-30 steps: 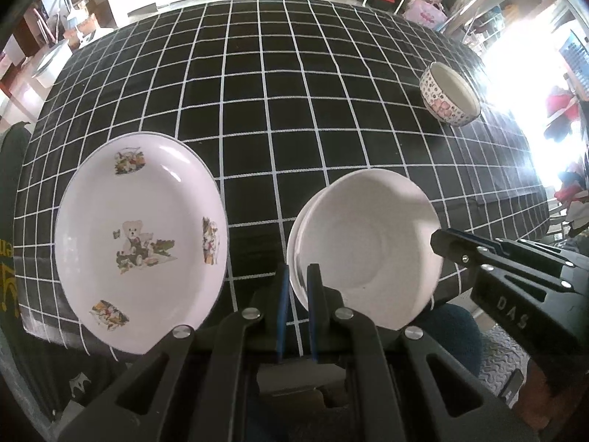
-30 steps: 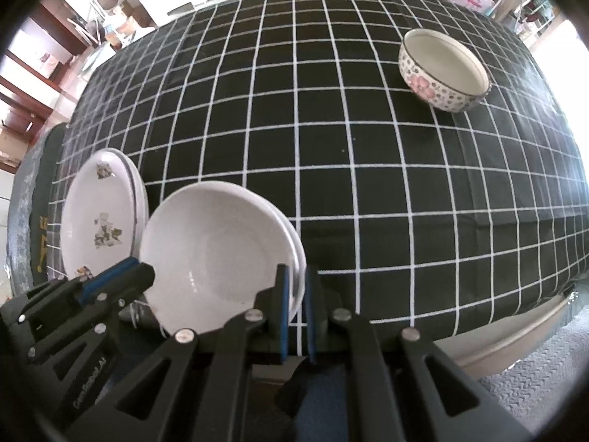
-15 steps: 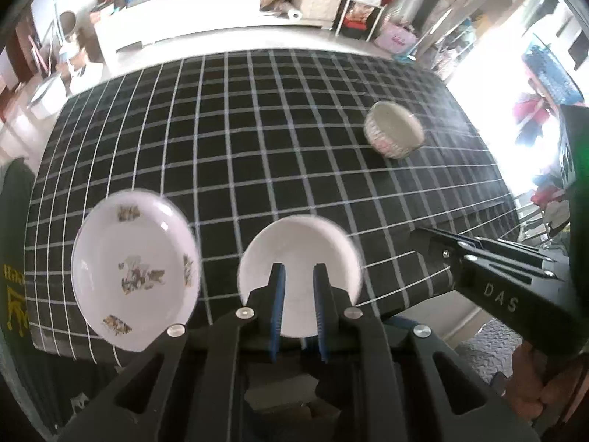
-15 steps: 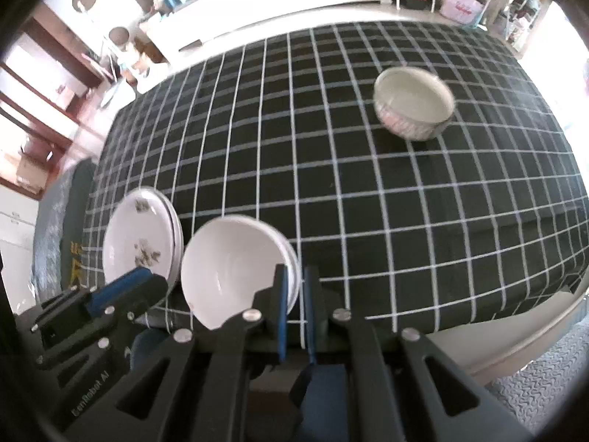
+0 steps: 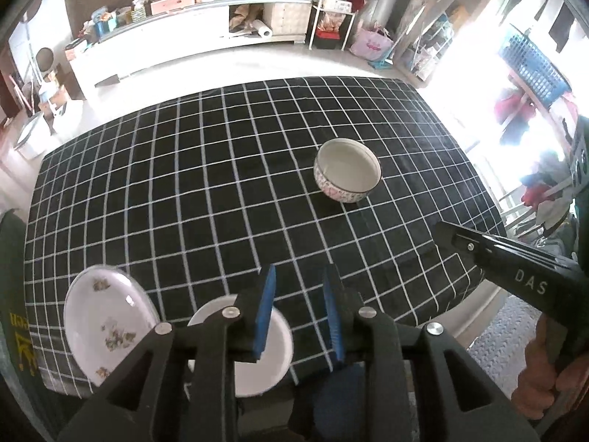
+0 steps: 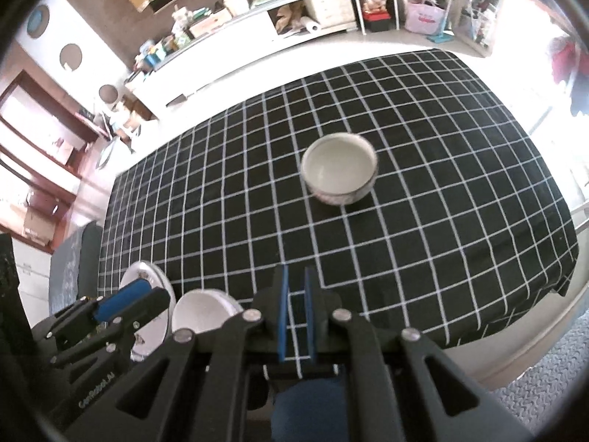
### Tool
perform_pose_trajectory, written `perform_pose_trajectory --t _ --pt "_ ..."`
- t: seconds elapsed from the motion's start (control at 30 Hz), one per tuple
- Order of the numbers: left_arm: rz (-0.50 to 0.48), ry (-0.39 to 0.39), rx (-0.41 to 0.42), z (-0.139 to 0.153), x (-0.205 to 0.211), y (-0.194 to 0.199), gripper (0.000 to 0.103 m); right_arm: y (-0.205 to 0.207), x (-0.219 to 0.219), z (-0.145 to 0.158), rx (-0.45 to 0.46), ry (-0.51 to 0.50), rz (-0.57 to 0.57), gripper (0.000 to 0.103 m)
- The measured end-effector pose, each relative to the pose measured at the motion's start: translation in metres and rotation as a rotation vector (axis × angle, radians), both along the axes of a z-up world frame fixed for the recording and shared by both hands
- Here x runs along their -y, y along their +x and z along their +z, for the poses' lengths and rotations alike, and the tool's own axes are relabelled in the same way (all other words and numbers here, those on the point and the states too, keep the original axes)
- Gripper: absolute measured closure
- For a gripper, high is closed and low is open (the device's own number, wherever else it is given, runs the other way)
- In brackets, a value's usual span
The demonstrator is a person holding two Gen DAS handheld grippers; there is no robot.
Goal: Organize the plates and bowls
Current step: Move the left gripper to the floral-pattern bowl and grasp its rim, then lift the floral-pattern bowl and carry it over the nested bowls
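Two stacked white bowls (image 5: 274,350) sit at the near edge of the black checked tablecloth (image 5: 221,202), beside a bear-print plate (image 5: 106,324). My left gripper (image 5: 300,276) hangs above and behind the bowls; its jaws are opening and nothing is between the blue pads. A floral bowl (image 5: 348,175) stands alone mid-table on the right. In the right wrist view, my right gripper (image 6: 295,274) is shut on nothing, above the near table edge. From there the white bowls (image 6: 202,313) lie lower left and the floral bowl (image 6: 338,169) ahead. The left gripper's body partly hides the plate (image 6: 147,280).
The right gripper's arm (image 5: 515,269) reaches in from the right, held by a hand (image 5: 541,379). The table's near edge (image 6: 478,335) drops to grey floor. A white low cabinet (image 5: 202,25) with clutter lines the far wall. A dark seat (image 6: 73,258) stands left of the table.
Both grippers rose and drew back from the white bowls, so the table looks smaller and the room shows. The left jaws went from closed to parted. The bowls and plate stayed put.
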State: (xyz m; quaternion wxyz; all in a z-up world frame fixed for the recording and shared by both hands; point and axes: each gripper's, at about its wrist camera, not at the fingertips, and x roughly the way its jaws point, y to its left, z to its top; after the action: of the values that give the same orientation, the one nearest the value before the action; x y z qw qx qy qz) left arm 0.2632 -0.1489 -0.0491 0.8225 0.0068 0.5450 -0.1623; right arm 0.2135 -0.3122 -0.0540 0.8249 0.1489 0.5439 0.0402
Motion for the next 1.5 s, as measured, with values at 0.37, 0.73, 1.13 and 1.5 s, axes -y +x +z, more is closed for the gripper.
perform_pose_trajectory --t 0.37,0.73,1.13,1.5 --pt "-0.049 0.045 -0.048 -0.042 0.067 0.083 0.077 0.065 0.057 -0.039 -0.045 -0.010 -0.055 0.092" --pt "-0.072 0.075 -0.090 -0.098 0.092 0.148 0.077 0.119 0.076 -0.084 -0.093 -0.055 -0.047 0.092" --pt "-0.071 0.063 -0.114 -0.125 0.088 0.171 0.079 0.145 0.074 -0.112 -0.123 -0.039 -0.024 0.092" --pt "-0.120 0.100 -0.095 -0.134 0.110 0.170 0.095 0.135 0.066 -0.117 -0.130 -0.077 -0.025 0.092"
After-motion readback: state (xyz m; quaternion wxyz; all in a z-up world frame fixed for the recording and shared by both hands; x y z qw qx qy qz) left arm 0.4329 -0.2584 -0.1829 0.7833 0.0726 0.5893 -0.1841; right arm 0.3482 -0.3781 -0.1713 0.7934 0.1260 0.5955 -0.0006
